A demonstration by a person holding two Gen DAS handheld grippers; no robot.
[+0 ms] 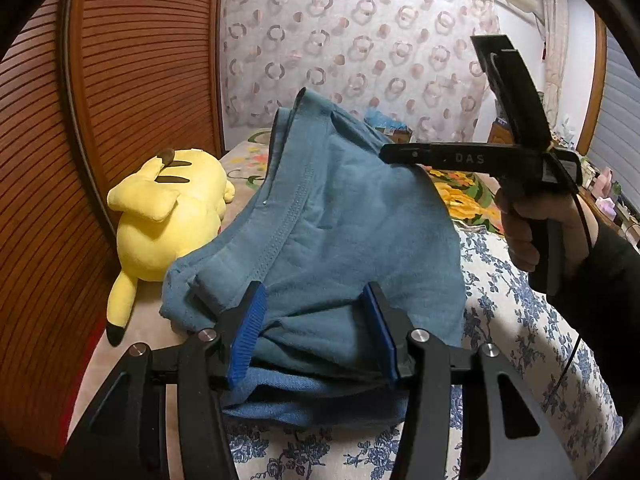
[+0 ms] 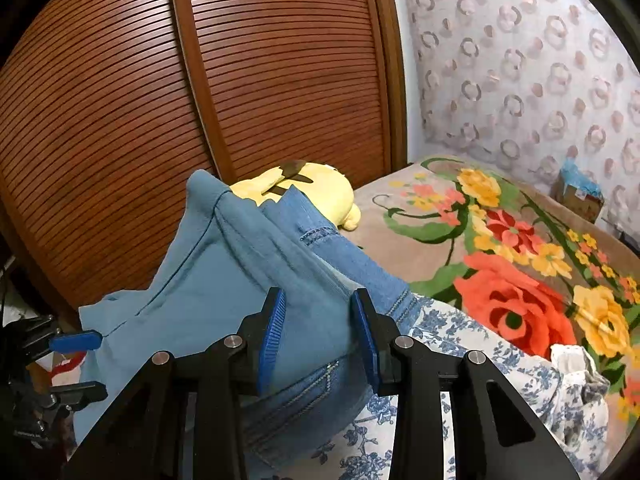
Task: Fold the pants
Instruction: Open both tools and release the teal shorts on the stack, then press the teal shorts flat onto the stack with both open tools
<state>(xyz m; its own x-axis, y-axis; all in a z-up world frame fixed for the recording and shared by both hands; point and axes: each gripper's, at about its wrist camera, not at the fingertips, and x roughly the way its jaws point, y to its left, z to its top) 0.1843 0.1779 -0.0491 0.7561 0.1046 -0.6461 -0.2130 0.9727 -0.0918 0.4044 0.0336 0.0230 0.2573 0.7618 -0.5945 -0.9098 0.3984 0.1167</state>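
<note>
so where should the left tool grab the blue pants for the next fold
Judging by its pose, grip the raised waistband edge of the blue pants, coming from the near side. It stands up as a firm stitched ridge, while the fabric between the left tool lies bunched and thick.

Left wrist view: we look down along our fingers, close on the pants, right gripper far right.
Right wrist view: close too, facing the wardrobe.
Shared: pants, yellow plush, floral bed.

Both grippers, the left gripper and the right gripper, have black arms with round silver screws and ribbed blue pads, and at the right edge a dark sleeve meets a thin black cable.
</note>
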